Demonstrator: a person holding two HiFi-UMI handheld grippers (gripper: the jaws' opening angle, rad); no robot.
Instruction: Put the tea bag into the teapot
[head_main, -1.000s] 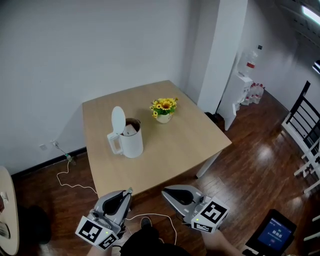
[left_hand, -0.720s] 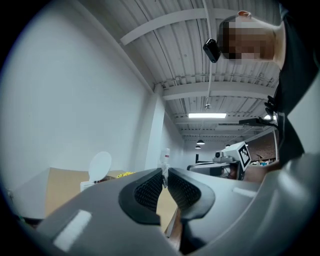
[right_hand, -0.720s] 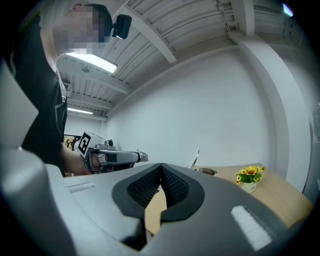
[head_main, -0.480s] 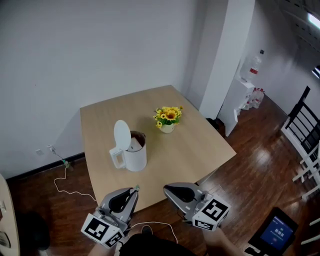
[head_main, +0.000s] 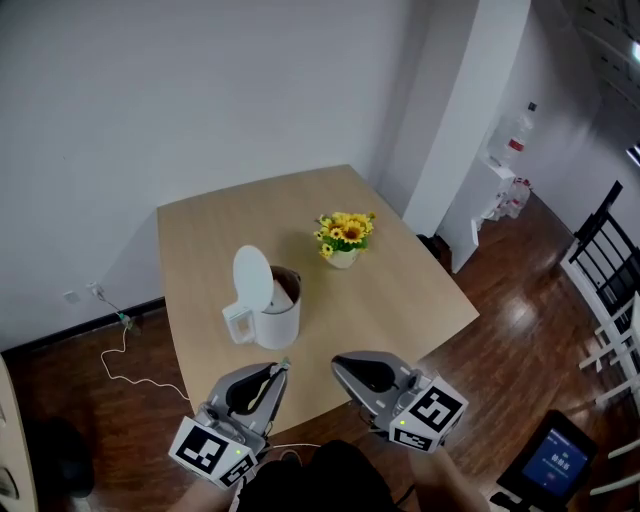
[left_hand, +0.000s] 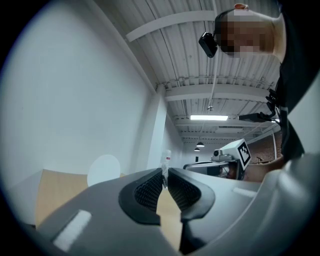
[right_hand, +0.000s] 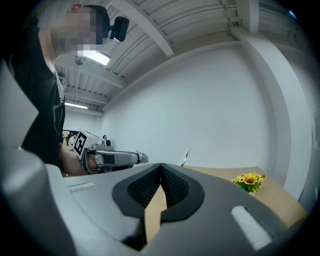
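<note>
A white teapot (head_main: 275, 318) stands on the wooden table (head_main: 400, 290) with its round lid (head_main: 253, 282) tipped up. Its inside looks dark, and I cannot tell what lies in it. No tea bag shows on the table. My left gripper (head_main: 283, 365) hangs over the table's near edge, just in front of the teapot, jaws shut with nothing seen between them (left_hand: 164, 175). My right gripper (head_main: 340, 362) is beside it to the right, also shut and holding nothing (right_hand: 160, 167). The lid (left_hand: 103, 170) shows left of the left jaws.
A small pot of yellow flowers (head_main: 345, 238) stands behind and to the right of the teapot. A white cable (head_main: 120, 350) trails on the floor at the left. A white pillar (head_main: 450, 120) and a water dispenser (head_main: 505, 160) stand beyond the table's right side.
The table has come nearer and lower in view. Both grippers have moved forward from over the floor to over the table's near edge. Both stay shut.
</note>
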